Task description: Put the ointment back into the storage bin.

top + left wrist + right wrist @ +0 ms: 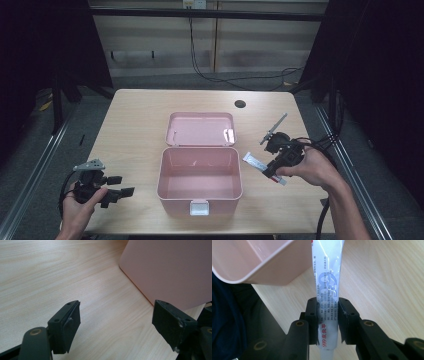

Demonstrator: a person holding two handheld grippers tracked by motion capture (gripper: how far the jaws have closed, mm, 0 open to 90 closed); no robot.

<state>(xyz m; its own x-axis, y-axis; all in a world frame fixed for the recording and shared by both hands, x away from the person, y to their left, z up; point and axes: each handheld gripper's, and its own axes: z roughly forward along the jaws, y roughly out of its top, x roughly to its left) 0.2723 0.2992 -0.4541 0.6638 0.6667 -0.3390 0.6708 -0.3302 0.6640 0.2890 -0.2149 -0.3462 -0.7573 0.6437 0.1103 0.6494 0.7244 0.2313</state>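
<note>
High view: two forearms are seen coming in from the bottom edge, each hand holding a black claw over a light wooden desk (130,120). At the near left corner of the desk, the left claw (122,186) is held in the left hand (80,202), its jaws spread wide and pointed toward the box, with nothing between them. A grey three-cornered plate is carried on top of it.

A pink plastic box (200,182) is set at the middle of the desk, near the front edge, with a white latch on its near wall. Its inside is seen bare. Its lid (201,129) is swung open behind it and lies back flat on the desk.

Just right of the box, the right claw (272,170) is held in the right hand (310,167), closed on a white tube (256,162) with printed lettering. The tube is slanted, its far end pointing toward the box's right wall; whether it touches the desk cannot be told.

In the right gripper view, the tube (328,285) is seen pinched across its width between the two jaws, red and dark print on it, with the box's corner (257,262) just beside its far end.

In the left gripper view, the jaws are seen wide apart over bare wood, the box's pink wall (170,270) ahead to the right.

Farther off, a round dark hole (240,104) is seen near the desk's far edge.
</note>
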